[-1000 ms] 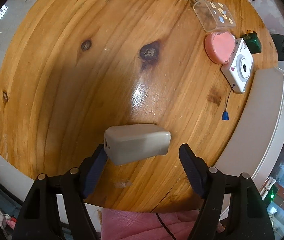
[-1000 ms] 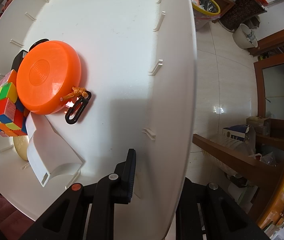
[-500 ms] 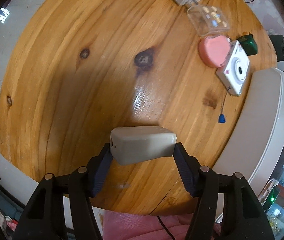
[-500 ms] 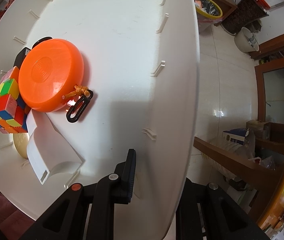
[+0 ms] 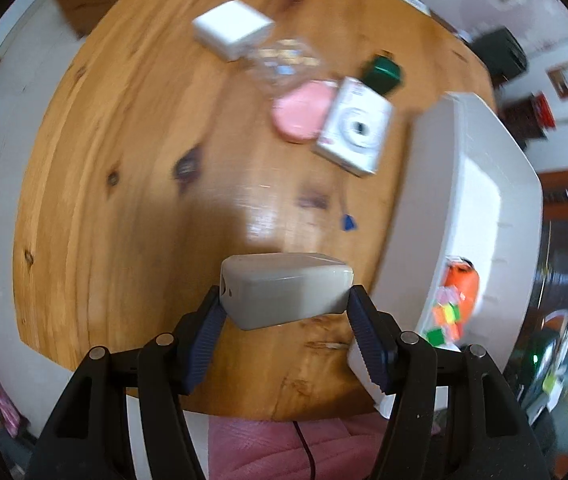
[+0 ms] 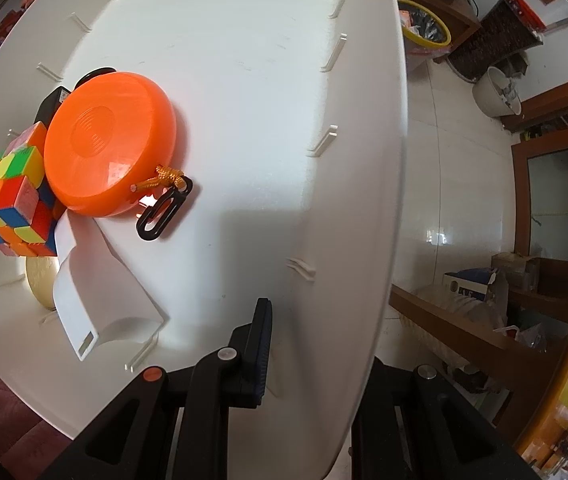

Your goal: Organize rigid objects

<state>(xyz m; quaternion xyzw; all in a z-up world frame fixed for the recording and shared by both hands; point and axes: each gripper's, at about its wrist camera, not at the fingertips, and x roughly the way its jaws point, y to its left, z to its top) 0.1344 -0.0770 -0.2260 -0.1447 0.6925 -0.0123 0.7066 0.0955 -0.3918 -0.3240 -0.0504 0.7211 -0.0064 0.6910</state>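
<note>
My left gripper point(image 5: 286, 320) is shut on a grey rectangular box point(image 5: 286, 294) and holds it above the round wooden table point(image 5: 124, 160), near the white bin point(image 5: 424, 216). My right gripper point(image 6: 316, 344) is shut on the right wall of the white bin point(image 6: 368, 240), one finger inside, the other hidden outside. Inside the bin lie an orange disc point(image 6: 110, 148) with a black clip point(image 6: 162, 214), a colour cube point(image 6: 10, 196), a white box point(image 6: 96, 292) and a pale round piece point(image 6: 40, 284).
On the table's far side lie a white instant camera point(image 5: 356, 130), a pink round case point(image 5: 304, 112), a clear plastic box point(image 5: 284, 62), a white box point(image 5: 234, 34), a green item point(image 5: 382, 70) and a small blue tag point(image 5: 347, 222). Shelves and floor lie right of the bin.
My left gripper has closed on the grey box, lifted it off the table and swung right toward the bin. The right gripper has kept its hold on the bin wall.
</note>
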